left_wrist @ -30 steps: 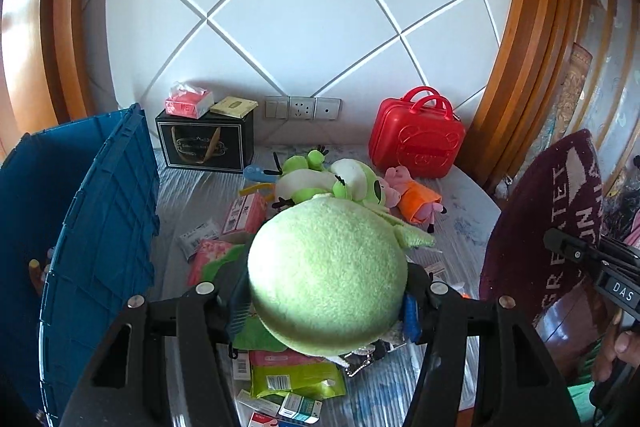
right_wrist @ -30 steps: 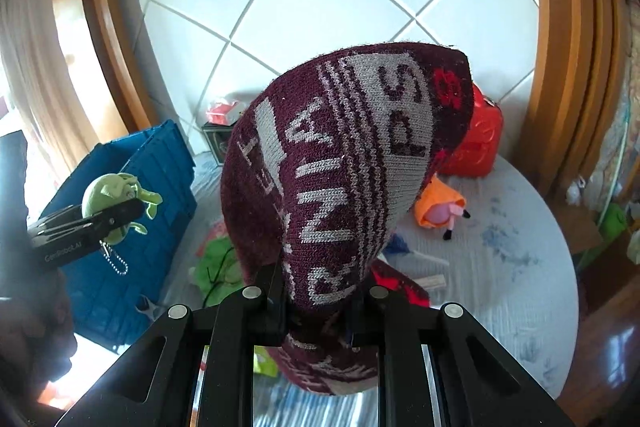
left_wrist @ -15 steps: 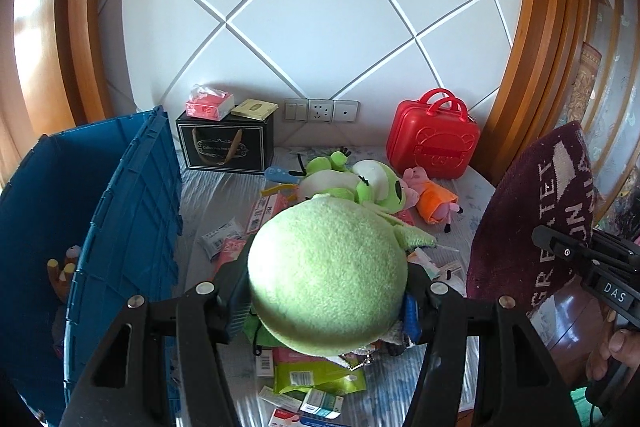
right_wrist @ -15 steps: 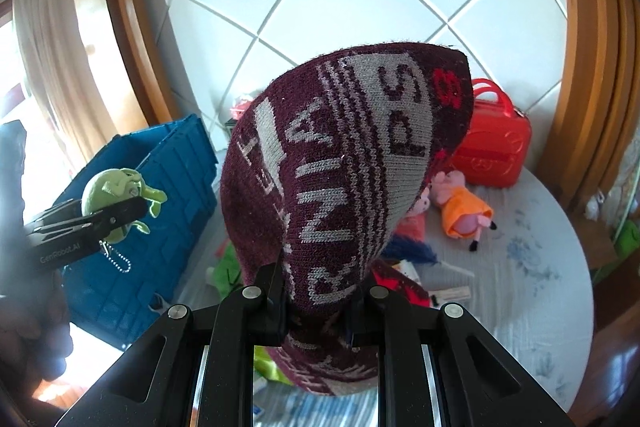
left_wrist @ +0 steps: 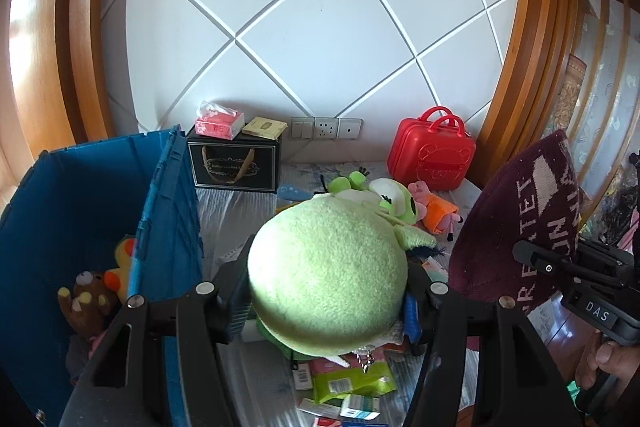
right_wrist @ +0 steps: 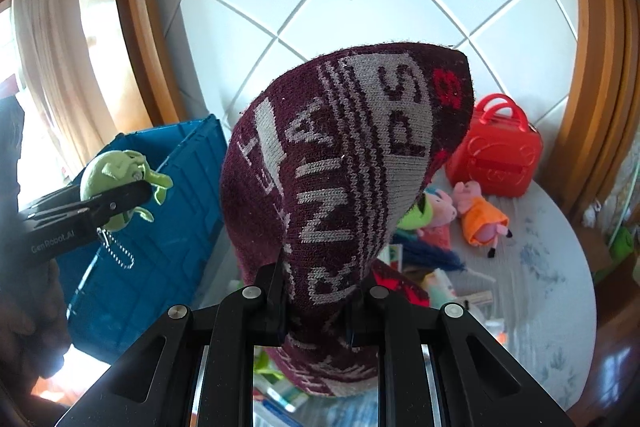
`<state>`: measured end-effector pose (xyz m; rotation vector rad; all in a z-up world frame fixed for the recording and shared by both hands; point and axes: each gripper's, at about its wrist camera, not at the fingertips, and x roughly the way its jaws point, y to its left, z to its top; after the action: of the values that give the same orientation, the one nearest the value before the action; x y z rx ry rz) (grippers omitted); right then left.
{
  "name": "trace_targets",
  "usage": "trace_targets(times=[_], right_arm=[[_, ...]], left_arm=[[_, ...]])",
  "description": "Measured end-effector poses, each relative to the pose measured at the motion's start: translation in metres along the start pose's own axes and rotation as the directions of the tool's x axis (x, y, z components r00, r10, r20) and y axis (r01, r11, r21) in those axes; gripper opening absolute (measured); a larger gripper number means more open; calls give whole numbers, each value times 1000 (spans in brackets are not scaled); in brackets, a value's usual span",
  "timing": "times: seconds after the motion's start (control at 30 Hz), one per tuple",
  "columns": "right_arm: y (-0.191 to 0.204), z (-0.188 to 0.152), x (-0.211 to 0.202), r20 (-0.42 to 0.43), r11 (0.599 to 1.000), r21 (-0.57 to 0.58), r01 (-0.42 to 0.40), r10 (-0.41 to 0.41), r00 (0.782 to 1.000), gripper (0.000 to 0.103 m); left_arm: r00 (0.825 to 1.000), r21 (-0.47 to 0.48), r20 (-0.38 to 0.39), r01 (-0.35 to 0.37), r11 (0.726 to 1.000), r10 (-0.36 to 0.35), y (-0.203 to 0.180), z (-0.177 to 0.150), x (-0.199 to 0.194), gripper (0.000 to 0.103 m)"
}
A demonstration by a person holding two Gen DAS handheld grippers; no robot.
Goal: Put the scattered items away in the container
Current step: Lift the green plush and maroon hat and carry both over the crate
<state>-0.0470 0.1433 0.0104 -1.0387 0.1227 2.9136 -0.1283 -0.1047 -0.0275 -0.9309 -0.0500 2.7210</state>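
My left gripper (left_wrist: 326, 301) is shut on a round green plush toy (left_wrist: 326, 267) with a bead chain, held above the table beside the blue crate (left_wrist: 168, 211). It also shows in the right wrist view (right_wrist: 116, 187), level with the crate's rim. My right gripper (right_wrist: 316, 301) is shut on a maroon knitted hat (right_wrist: 348, 167) with grey lettering, held up over the table; the hat shows in the left wrist view (left_wrist: 524, 227) at right. The crate holds a brown plush (left_wrist: 86, 301) and a yellow duck (left_wrist: 124, 259).
On the round table lie a green frog plush (left_wrist: 384, 193), a pig plush in orange (right_wrist: 482, 213), green packets (left_wrist: 352, 381) and small boxes. A red case (left_wrist: 432, 151) and a black box (left_wrist: 236, 165) stand against the wall.
My left gripper has moved left toward the blue crate with the green plush, so the crate's inside now shows. My right gripper still holds the hat and has shifted slightly.
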Motion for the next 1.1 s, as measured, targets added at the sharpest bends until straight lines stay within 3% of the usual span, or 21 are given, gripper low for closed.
trace_targets(times=[0.57, 1.1], right_arm=[[120, 17, 35, 10, 1000, -6, -2, 2, 1000, 19], [225, 41, 66, 6, 992, -84, -96, 97, 995, 19]], left_arm=[[999, -12, 40, 10, 1000, -9, 127, 7, -35, 58], [996, -110, 26, -87, 990, 91, 233, -11, -68, 58]])
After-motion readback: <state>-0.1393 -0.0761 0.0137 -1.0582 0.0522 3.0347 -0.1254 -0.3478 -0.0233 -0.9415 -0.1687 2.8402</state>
